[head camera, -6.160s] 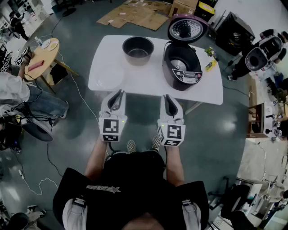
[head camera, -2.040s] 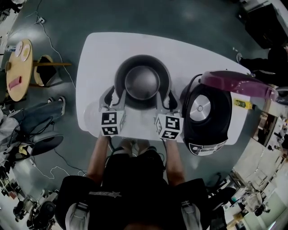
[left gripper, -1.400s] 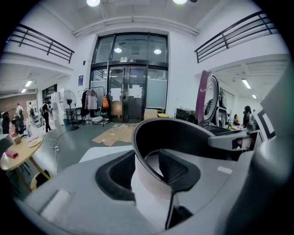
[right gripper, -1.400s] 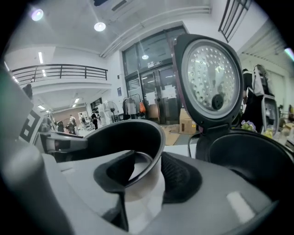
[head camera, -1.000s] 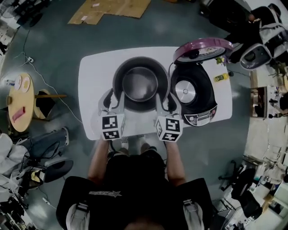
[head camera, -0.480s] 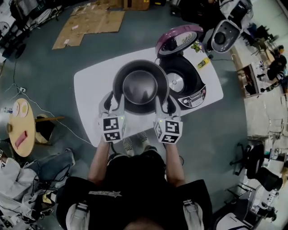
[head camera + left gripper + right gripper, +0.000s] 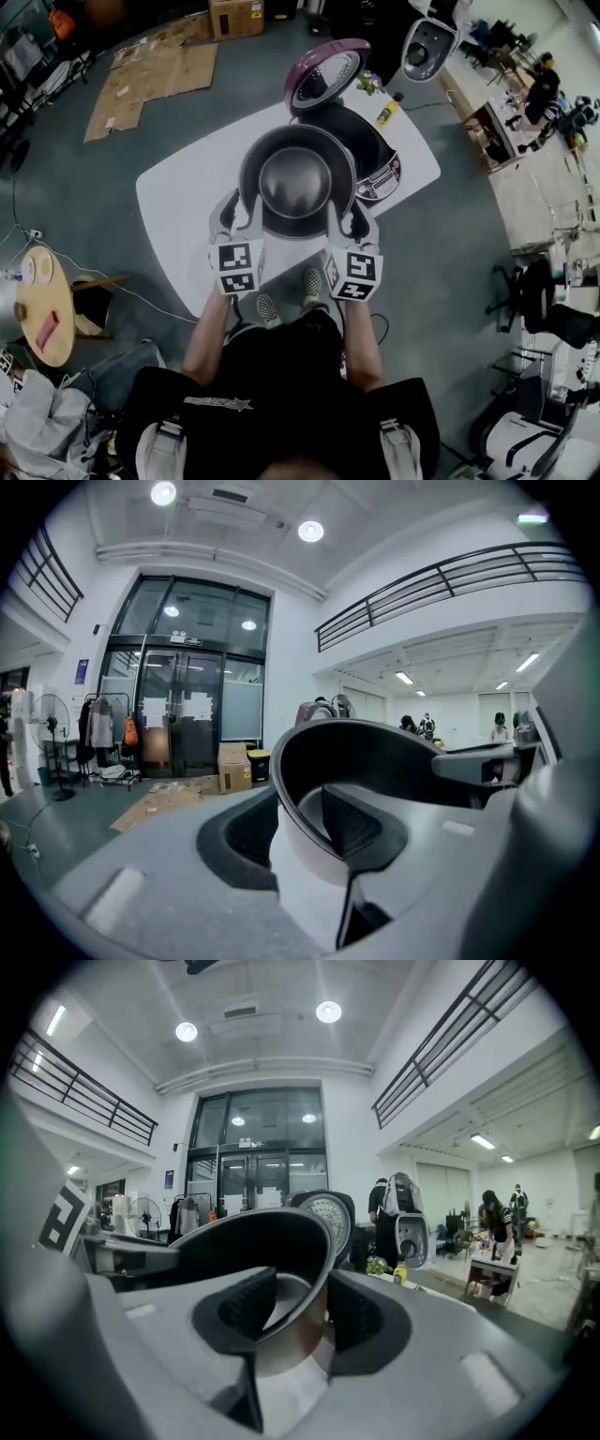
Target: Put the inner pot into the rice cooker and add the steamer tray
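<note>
Both grippers are clamped on the pot (image 7: 296, 183), one on each side of its rim. The left gripper (image 7: 239, 208) holds the rim's left side and the right gripper (image 7: 347, 217) holds its right side, so the pot hangs between them and just ahead of their marker cubes, mouth up, its shiny bottom showing. In the left gripper view, the left gripper (image 7: 300, 822) has one ribbed pad (image 7: 246, 832) outside the wall and the other inside, with the pot (image 7: 375, 761) curving off to its right. The right gripper view mirrors this: the right gripper (image 7: 300, 1316) pinches the wall between its pads (image 7: 361, 1321), and the pot (image 7: 253, 1241) sweeps away to its left. The cooker (image 7: 380, 159) stands open just beyond the right gripper and a little to its right. The pot's far right edge overlaps the cooker's opening in the head view. Its purple lid (image 7: 326, 75) is tipped up farther ahead, and it also shows past the pot's rim from the right gripper (image 7: 328, 1213). The white table (image 7: 178, 216) lies under both grippers. A yellow bottle (image 7: 386, 112) stands on the table beyond the cooker.
</note>
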`<state>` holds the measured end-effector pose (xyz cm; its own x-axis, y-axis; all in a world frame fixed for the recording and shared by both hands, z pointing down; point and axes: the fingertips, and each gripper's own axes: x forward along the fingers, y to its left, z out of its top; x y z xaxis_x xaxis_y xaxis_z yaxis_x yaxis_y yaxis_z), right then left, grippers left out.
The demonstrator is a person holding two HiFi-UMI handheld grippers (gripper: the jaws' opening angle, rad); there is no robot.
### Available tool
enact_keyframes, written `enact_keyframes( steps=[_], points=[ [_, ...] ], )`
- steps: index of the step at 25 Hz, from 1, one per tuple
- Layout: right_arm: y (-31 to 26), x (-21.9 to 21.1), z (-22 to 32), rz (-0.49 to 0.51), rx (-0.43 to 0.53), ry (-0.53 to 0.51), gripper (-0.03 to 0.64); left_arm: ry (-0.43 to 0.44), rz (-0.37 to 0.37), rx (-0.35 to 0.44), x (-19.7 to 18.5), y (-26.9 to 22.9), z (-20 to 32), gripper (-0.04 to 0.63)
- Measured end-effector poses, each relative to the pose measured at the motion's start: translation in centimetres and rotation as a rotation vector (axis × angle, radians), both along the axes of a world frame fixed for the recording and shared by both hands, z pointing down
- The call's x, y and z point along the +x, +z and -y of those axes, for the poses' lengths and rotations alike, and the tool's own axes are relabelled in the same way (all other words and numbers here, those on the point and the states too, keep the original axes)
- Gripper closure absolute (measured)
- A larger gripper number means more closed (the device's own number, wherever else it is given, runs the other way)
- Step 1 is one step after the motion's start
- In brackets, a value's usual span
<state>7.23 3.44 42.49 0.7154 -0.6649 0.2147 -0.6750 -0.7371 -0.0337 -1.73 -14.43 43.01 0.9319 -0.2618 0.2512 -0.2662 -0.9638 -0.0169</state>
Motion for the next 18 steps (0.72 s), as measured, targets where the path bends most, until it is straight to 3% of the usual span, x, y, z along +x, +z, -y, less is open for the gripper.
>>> enact_keyframes(
  steps=[8,18],
  points=[
    [-1.2,3.5,-5.3,-0.025,0.021,0.102,0.452,0.100,-0.023,0.005,5.2,-1.1,-4.6,0.440],
    [-1.7,11.9,-8.1,-0.024,0.030,0.090,0.456,0.096,-0.022,-0.019,13.3,-1.3,-7.5,0.440]
  ],
)
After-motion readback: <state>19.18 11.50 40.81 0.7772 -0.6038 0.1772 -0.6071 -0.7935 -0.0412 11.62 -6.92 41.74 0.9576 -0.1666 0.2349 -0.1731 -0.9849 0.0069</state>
